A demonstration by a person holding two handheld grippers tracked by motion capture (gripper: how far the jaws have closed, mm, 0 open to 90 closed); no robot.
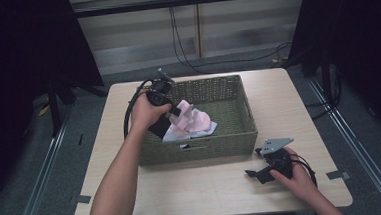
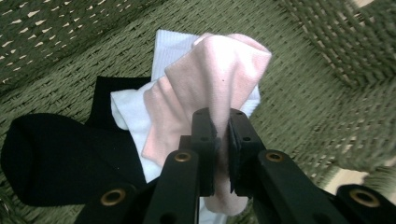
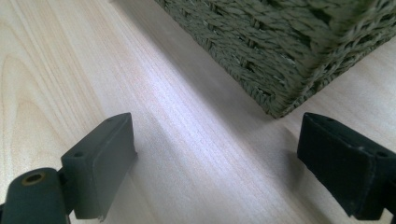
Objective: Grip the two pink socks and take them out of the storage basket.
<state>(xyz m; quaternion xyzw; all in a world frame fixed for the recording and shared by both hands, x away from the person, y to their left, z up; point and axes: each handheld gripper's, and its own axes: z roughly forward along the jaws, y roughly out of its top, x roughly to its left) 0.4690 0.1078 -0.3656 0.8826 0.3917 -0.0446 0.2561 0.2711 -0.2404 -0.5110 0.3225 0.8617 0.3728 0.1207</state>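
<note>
Nearest the high camera, the right gripper (image 1: pixel 256 162) rests on the pale wood-grain worktop (image 1: pixel 193 187), held low by the person's right hand (image 1: pixel 295 173). Its jaws stand well apart and hold nothing; in the right gripper view they frame bare worktop and the near corner of the olive-green woven rectangular basket (image 3: pixel 280 56).

Farther in, the left gripper (image 2: pixel 223 140) reaches down into that basket from its left side, gripped by the person's left hand (image 1: pixel 146 110). Its jaws are clamped on a soft pink cloth sock (image 2: pixel 210 84), pinching a fold of the fabric between them. The pink sock sits inside the basket, in its front left part, bunched up at the jaws.

Beneath and beside it lie a white ribbed cloth sock (image 2: pixel 128 109) and a black cloth sock (image 2: pixel 56 154), both on the basket floor and neither one gripped.

Judgement: the grasp on the pink sock appears secure, so the pick is made. Lifting it clear of the basket wall remains. The white and black items have yet to be handled.
</note>
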